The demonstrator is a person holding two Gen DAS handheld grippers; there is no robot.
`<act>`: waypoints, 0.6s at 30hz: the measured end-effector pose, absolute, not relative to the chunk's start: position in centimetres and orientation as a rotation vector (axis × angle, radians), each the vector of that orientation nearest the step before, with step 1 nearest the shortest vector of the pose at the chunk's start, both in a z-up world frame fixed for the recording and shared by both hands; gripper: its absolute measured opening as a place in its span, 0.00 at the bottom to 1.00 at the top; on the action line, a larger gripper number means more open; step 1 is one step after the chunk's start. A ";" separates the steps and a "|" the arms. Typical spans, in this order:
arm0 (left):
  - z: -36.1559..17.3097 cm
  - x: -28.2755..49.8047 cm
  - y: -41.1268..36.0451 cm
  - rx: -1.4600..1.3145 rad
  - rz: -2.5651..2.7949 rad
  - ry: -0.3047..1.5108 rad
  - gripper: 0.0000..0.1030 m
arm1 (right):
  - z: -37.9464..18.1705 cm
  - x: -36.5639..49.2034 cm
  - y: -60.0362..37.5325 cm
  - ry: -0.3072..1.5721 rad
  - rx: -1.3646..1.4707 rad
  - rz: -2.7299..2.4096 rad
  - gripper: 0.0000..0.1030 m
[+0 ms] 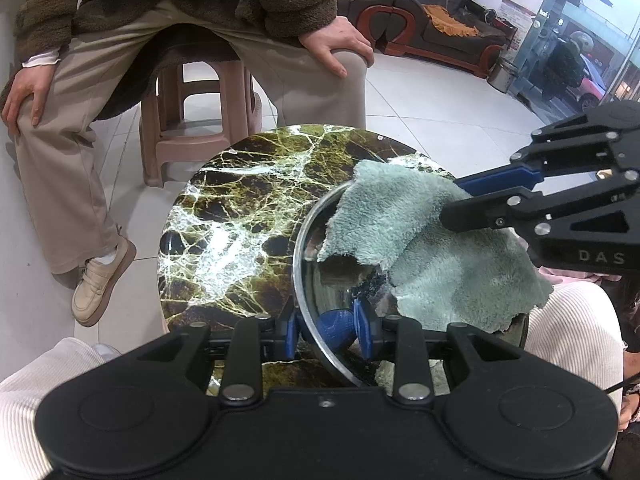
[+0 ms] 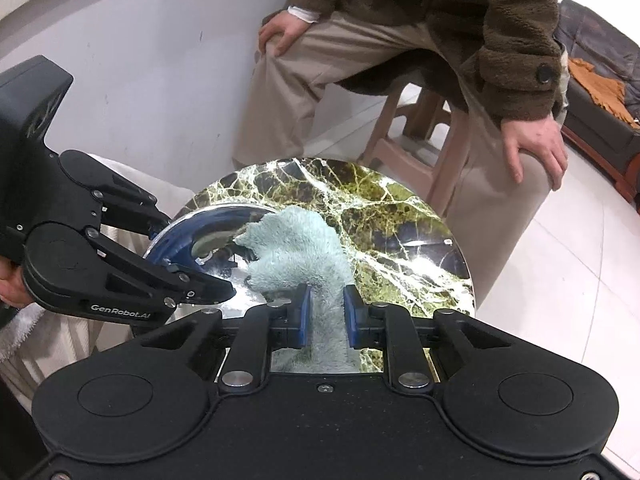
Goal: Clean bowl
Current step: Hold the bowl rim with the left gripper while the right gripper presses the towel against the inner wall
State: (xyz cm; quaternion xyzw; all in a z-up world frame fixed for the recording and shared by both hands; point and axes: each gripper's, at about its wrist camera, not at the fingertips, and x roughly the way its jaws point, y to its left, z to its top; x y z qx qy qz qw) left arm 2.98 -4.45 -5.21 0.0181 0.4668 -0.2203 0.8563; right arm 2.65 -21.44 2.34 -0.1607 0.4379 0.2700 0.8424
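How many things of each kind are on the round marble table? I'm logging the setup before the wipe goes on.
Steel bowl: 1, rim clamped by the left gripper.
Green cloth: 1, draped into the bowl, pinched by the right gripper.
Grippers: 2.
Total: 4, all at the marble table.

Both grippers are matte black with silver screws and blue finger pads: left gripper (image 1: 326, 330), right gripper (image 2: 325, 314). The operator wears cream ribbed sleeves (image 1: 576, 320).
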 end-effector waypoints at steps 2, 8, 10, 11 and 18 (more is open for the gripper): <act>-5.2 3.0 -4.4 0.037 -0.465 0.981 0.27 | 2.1 2.8 -21.5 0.936 -0.335 0.574 0.15; -5.3 3.1 -4.5 0.037 -0.470 0.982 0.27 | 2.0 3.3 -21.2 0.945 -0.344 0.593 0.15; -5.3 3.1 -4.5 0.040 -0.472 0.983 0.27 | 2.0 3.4 -21.0 0.946 -0.348 0.599 0.15; -5.3 3.1 -4.5 0.041 -0.473 0.983 0.27 | 2.0 3.6 -21.0 0.945 -0.351 0.603 0.15; -5.3 3.1 -4.5 0.042 -0.481 0.982 0.27 | 2.2 4.5 -20.2 0.929 -0.367 0.627 0.15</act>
